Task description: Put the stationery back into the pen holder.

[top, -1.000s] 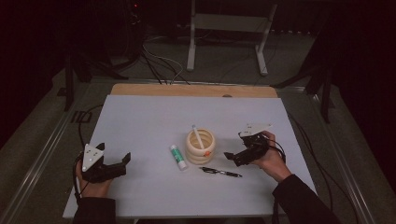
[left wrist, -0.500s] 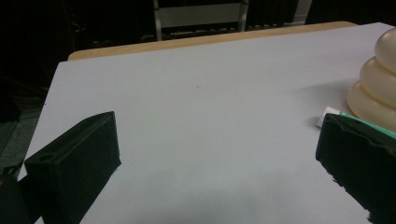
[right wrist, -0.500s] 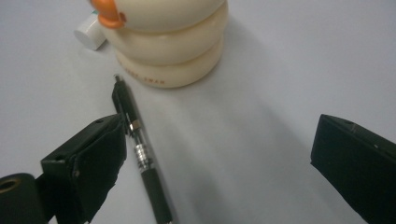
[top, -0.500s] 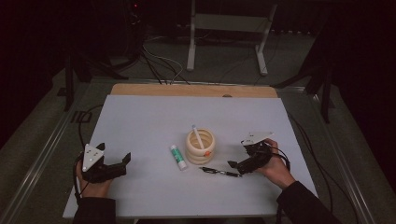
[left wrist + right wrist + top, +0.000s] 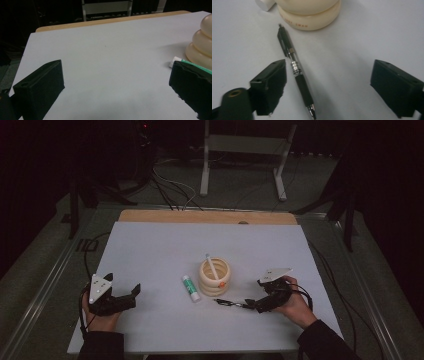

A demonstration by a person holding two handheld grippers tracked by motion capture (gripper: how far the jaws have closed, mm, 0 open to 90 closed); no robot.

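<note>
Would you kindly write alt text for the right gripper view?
A black pen lies on the white table between the open right gripper jaws, nearer one jaw, touching neither. Beyond its far end stands a cream ringed holder.

We're looking along the left gripper [image 5: 117, 82] and the cream ringed holder [image 5: 202, 41] runs off the right edge, so we get just its stacked side. The green-and-white tube [image 5: 178, 60] peeks out behind the right jaw, most of it covered. Over in the right gripper view, the holder's top is cropped away, its orange lettering too small for us to read, and a white cap [image 5: 264, 4] is clipped at the top edge. From the high view, the pen [image 5: 231, 303] is a thin dark sliver, its details lost.
</note>
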